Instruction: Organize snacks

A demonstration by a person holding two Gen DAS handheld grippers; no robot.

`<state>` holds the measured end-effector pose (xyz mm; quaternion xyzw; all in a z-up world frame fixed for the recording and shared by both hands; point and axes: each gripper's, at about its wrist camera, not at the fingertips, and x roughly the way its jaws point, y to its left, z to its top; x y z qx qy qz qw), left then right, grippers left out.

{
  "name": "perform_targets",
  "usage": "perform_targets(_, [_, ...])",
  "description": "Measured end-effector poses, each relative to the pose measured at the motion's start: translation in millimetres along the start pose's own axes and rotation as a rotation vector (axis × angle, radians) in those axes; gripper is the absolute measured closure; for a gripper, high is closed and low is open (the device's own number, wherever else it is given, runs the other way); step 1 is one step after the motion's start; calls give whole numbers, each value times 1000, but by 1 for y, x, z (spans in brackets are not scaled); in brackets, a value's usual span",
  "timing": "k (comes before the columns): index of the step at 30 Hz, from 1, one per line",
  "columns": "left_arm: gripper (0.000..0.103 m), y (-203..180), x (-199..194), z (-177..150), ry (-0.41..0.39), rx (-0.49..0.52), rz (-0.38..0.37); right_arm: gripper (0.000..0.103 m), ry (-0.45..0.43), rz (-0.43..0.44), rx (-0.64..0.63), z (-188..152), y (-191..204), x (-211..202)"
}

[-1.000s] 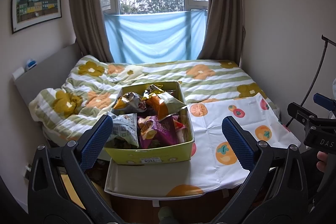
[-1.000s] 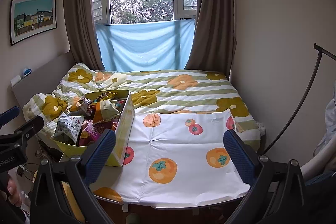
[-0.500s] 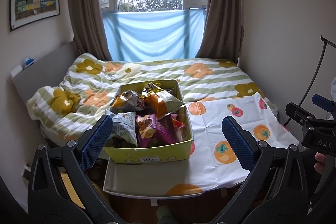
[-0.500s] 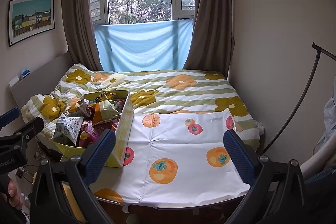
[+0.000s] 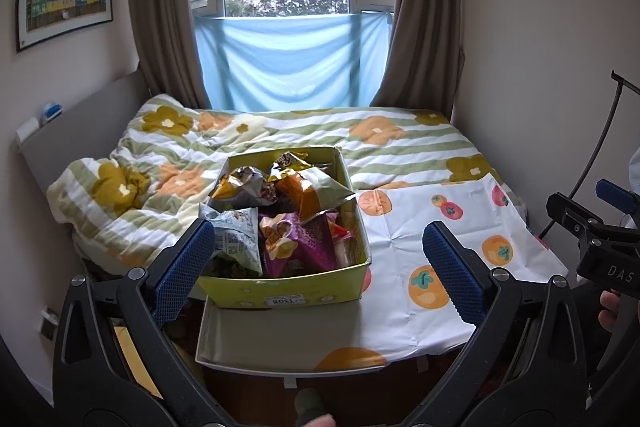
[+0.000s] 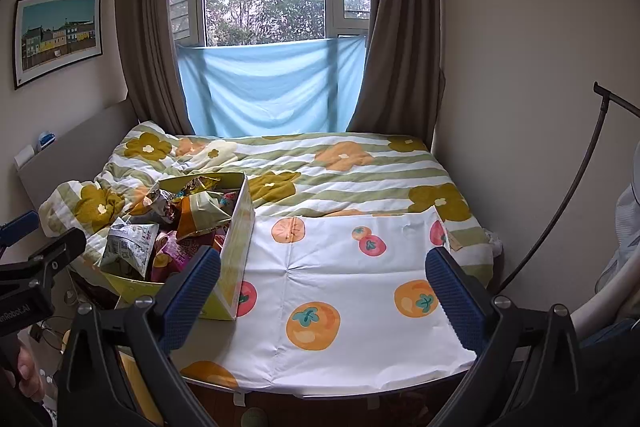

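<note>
While both tools are held level above the near edge of the desk [image 6: 400, 379], the left tongs [image 5: 318, 263] stand spread wide with nothing between the blue pads [image 5: 182, 267], and the right tongs [image 6: 324, 291] gape just as wide over the fruit-print cloth [image 6: 340, 267], also gripping nothing. A yellow-green box [image 5: 288, 295] sits on the desk's left part, at the cloth's left border, with the flowered bed [image 6: 320, 167] behind it. Its top is open and it is heaped with snack bags [image 5: 280, 219]: a grey-white one at the near left, purple ones in the middle, orange and silver ones farther back, a few poking above the rim. From the left wrist view the box's front label and the bare grey desk strip before it show, plus the right tool at the far right; the right wrist view gives the box's right wall and the whole cloth instead. Something small and blue, perhaps a bottle cap, rests on the headboard ledge [image 6: 46, 139].
</note>
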<state>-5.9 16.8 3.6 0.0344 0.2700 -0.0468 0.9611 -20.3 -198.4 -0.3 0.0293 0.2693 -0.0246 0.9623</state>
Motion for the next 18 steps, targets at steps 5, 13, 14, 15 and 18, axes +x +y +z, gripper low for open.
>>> perform_targets(5, [0, 3, -1, 0, -7, -8, 1, 1, -3, -4, 4, 0, 3, -2])
perform_targets(13, [0, 3, -2, -2, -19, -8, 5, 1, -4, -5, 4, 0, 5, -2])
perform_targets(14, [0, 3, -3, -2, -23, -6, 7, 1, -5, -5, 3, 0, 5, -2])
perform_targets(15, [0, 3, -4, -2, -29, -2, 12, 1, -4, -4, 1, 1, 7, -2])
perform_targets(18, [0, 3, -5, -3, -35, 2, 16, 1, -3, -2, 4, 1, 7, -2])
